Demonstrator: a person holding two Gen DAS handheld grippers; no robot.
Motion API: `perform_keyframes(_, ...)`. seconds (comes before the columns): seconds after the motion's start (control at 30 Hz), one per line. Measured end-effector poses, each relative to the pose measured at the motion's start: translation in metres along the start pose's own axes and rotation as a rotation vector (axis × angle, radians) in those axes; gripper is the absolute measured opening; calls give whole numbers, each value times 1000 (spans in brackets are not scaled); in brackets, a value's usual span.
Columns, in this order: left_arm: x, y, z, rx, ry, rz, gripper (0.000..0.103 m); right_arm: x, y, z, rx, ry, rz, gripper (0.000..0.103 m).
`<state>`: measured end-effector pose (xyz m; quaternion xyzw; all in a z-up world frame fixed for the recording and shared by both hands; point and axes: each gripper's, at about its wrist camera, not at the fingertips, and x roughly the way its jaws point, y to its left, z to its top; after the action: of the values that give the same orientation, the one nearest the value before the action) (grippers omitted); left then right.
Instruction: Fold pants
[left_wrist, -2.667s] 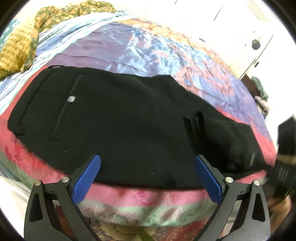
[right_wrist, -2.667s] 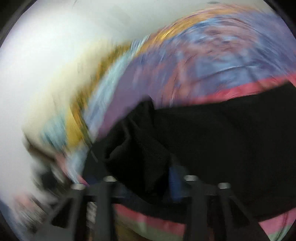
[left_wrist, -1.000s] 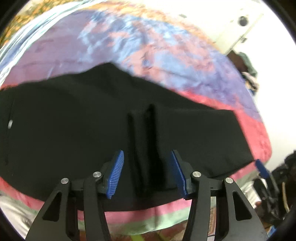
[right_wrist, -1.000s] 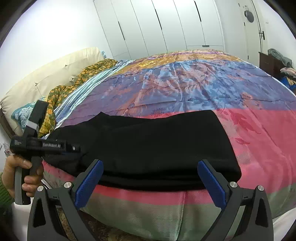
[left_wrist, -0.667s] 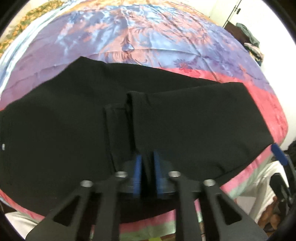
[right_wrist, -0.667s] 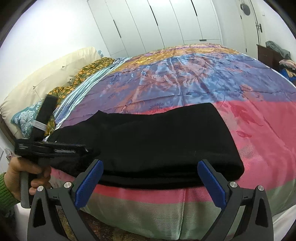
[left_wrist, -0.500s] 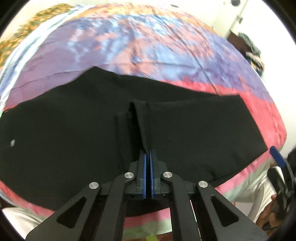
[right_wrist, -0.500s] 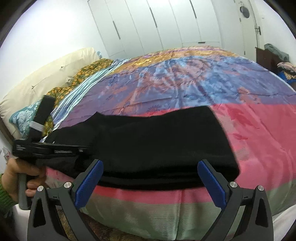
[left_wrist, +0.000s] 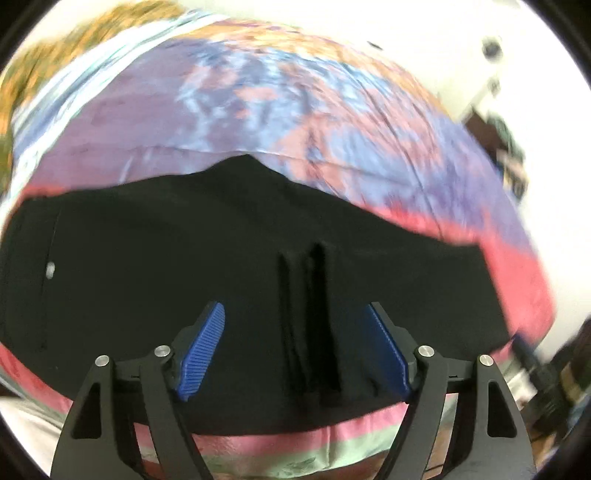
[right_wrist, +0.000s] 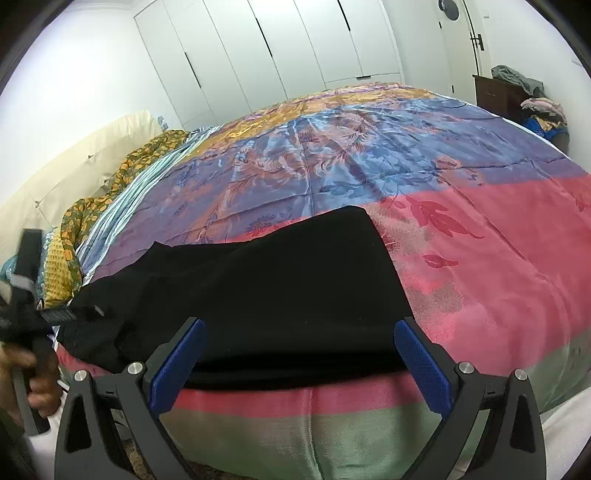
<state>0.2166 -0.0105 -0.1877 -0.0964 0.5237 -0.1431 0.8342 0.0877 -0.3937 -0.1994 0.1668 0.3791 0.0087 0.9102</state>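
Across the patterned bedspread (right_wrist: 480, 229) lie black pants (right_wrist: 288, 280), both the left gripper (left_wrist: 293, 354) and right gripper (right_wrist: 301, 363) spread and empty, the left's jaws having just opened over a raised ridge of cloth, which wants smoothing flat first.

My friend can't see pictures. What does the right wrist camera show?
Black pants lie folded near the edge of a bed with a colourful bedspread. The right gripper hovers open in front of them. White closets stand behind.
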Motion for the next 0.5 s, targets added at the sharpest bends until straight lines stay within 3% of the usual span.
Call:
perform_keyframes(0.1, 19, 9, 2, -47, 92, -45, 77, 2, 0, 0, 9, 3, 5, 101)
perform_keyframes(0.27, 51, -33, -18, 155, 201, 21, 77, 1, 5, 0, -8, 2, 21, 101)
perform_keyframes(0.37, 57, -54, -29, 236, 180, 89, 75, -1, 5, -1, -13, 0, 22, 101)
perform_keyframes(0.43, 55, -61, -30, 250, 154, 110, 57, -2, 4, 0, -9, -5, 19, 101)
perform_keyframes(0.47, 54, -61, -29, 255, 141, 121, 30, -3, 3, 0, -5, -8, 16, 101)
perform_keyframes(0.5, 52, -60, -27, 252, 134, 120, 19, -3, 2, 0, -2, -8, 12, 101)
